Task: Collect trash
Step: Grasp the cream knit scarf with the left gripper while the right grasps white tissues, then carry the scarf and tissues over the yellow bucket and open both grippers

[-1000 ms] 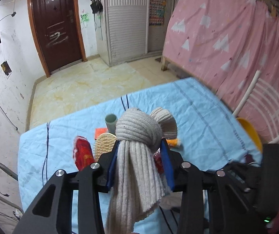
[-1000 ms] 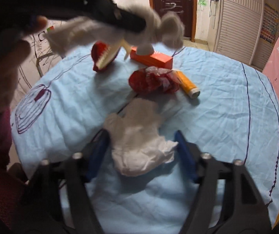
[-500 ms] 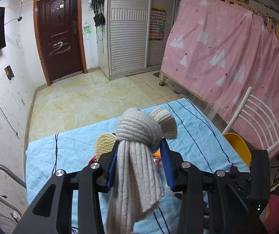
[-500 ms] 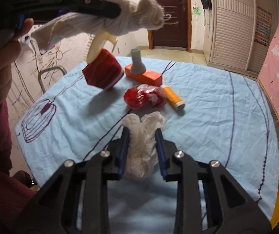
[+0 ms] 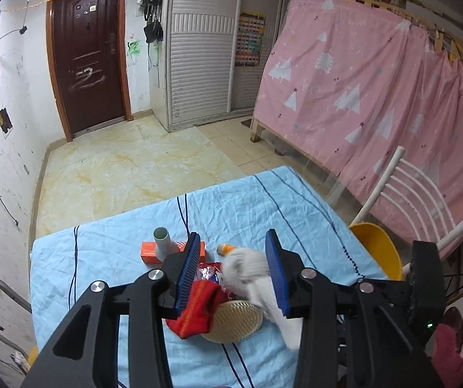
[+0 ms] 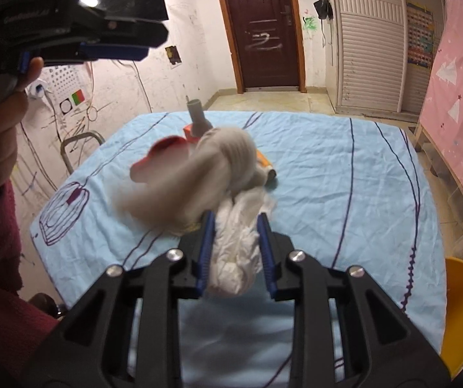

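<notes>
My left gripper (image 5: 231, 271) is open and held high above the blue table; it also shows in the right wrist view (image 6: 115, 50) at upper left. A knotted beige knit sock (image 5: 247, 266) is blurred in mid-air below its jaws, also seen in the right wrist view (image 6: 212, 168). My right gripper (image 6: 235, 249) is shut on a crumpled white tissue (image 6: 237, 242) above the table. A red crinkled wrapper (image 5: 208, 273) lies on the cloth.
On the blue tablecloth (image 5: 108, 258) lie a red sock (image 5: 199, 310), a woven brush (image 5: 234, 320), an orange box (image 5: 148, 252) with a grey cup (image 5: 161, 242) and an orange tube (image 6: 265, 165). A yellow-seated white chair (image 5: 377, 249) stands at the right.
My left gripper opened and let go of the beige sock, which is falling toward the table. My right gripper lifted the white tissue off the cloth.
</notes>
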A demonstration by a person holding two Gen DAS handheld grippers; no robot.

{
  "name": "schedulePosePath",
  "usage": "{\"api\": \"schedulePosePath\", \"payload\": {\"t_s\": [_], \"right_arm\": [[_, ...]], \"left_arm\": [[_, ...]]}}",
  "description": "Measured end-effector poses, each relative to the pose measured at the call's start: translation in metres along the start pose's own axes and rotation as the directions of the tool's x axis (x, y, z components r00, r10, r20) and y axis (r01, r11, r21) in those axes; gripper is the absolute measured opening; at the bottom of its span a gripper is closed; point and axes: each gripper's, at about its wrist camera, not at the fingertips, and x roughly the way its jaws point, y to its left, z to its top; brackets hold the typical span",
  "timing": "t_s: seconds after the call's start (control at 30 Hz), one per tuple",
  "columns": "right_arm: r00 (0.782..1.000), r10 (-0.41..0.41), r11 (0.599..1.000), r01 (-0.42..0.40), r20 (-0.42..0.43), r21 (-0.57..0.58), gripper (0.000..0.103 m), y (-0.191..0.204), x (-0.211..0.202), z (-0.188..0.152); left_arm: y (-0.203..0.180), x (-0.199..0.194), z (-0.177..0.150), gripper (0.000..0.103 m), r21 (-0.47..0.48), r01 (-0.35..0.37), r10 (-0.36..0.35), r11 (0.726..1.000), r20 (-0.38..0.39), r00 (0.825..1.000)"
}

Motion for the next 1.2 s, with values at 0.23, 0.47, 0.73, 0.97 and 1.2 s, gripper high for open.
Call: {"api": "schedulePosePath", "payload": {"t_s": [0.23,0.47,0.73,0.97,1.2], "right_arm": [[1.000,-0.001,1.000,0.002,-0.022,0.020,0.026,-0.013,0.002,-0.008],[0.998,0.015,1.000,-0.014,-0.053,0.014,0.026,-0.017,0.006,-0.018],[0.996,0.036,0.999,-0.036,-0.085,0.004,0.026,-0.020,0.009,-0.027],[0.994,0.047,0.997,-0.053,-0.096,-0.057,0.055,-0.006,0.009,-0.035],[0.997,0.046,0.999,-0.046,-0.055,0.001,0.029,-0.016,0.002,-0.038]], "left_arm": [[-0.029,0.061,-0.010,0.051,0.081,0.016,-0.001,0.997,-0.180,0.984],[-0.047,0.117,-0.019,0.059,0.115,0.025,0.013,0.993,-0.320,0.947],[-0.076,0.136,-0.029,0.063,0.178,0.080,-0.005,0.981,-0.391,0.921],[-0.078,0.153,-0.046,0.042,0.171,0.041,0.036,0.984,-0.426,0.904],[-0.071,0.127,-0.028,0.042,0.110,-0.005,0.042,0.994,-0.332,0.943]]}}
